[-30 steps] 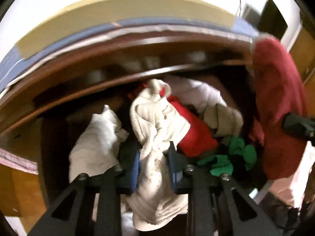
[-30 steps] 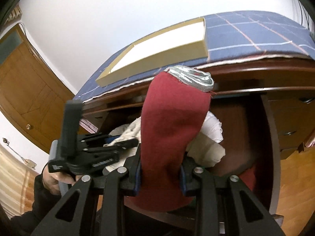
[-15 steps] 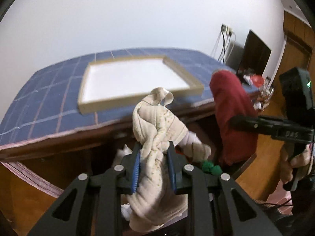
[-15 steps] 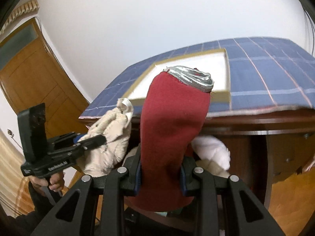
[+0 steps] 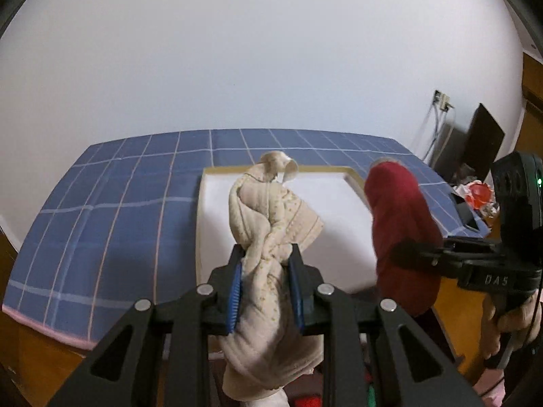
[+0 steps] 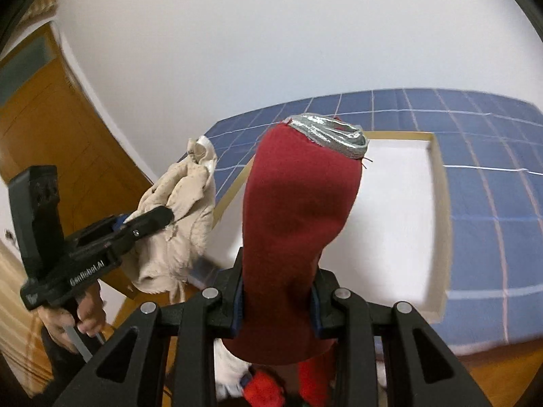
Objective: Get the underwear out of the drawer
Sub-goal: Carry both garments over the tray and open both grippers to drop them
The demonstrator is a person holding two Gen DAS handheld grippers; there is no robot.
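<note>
My left gripper is shut on beige underwear, held upright above the near edge of the white tray. It also shows in the right wrist view. My right gripper is shut on dark red underwear with a silver waistband, raised over the tray. The red piece shows to the right in the left wrist view. The drawer is almost out of view below; a few clothes peek out at the bottom.
The tray has a tan wooden rim and lies on a blue checked tablecloth. A wooden door stands to the left. A black monitor and cables stand by the wall at the right.
Both grippers have risen out of the drawer with their garments and moved forward over the table, towards the white tray. The drawer has dropped out of view.
</note>
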